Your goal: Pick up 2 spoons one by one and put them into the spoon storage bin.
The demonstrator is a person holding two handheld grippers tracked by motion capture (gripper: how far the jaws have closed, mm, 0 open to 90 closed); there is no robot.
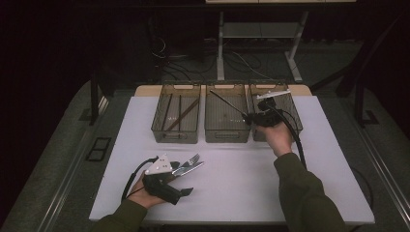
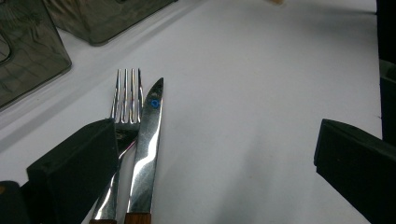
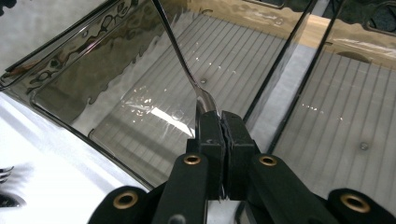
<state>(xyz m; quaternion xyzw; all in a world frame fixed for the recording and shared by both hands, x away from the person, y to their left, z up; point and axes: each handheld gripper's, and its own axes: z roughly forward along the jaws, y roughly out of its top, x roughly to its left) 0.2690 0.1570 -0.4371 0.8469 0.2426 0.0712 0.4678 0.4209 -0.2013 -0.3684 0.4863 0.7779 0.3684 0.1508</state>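
Steel spoon (image 3: 187, 65) being gripped over the middle bin (image 1: 227, 121).
Right gripper (image 3: 219, 122) is clamping it; left gripper (image 2: 215, 154) is gaping beside fork (image 2: 126, 100) and knife (image 2: 148, 140).

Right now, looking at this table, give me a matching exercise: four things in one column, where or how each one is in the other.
Things:
1. fork
2. right tool
3. left bin
4. left tool

States:
A. holds long dark sticks
B. open, jaws either side of the cutlery
C. shut on a thin metal utensil above the middle bin
D. flat on the white table, beside the knife

Pairs: 1-D, 2-C, 3-A, 4-B
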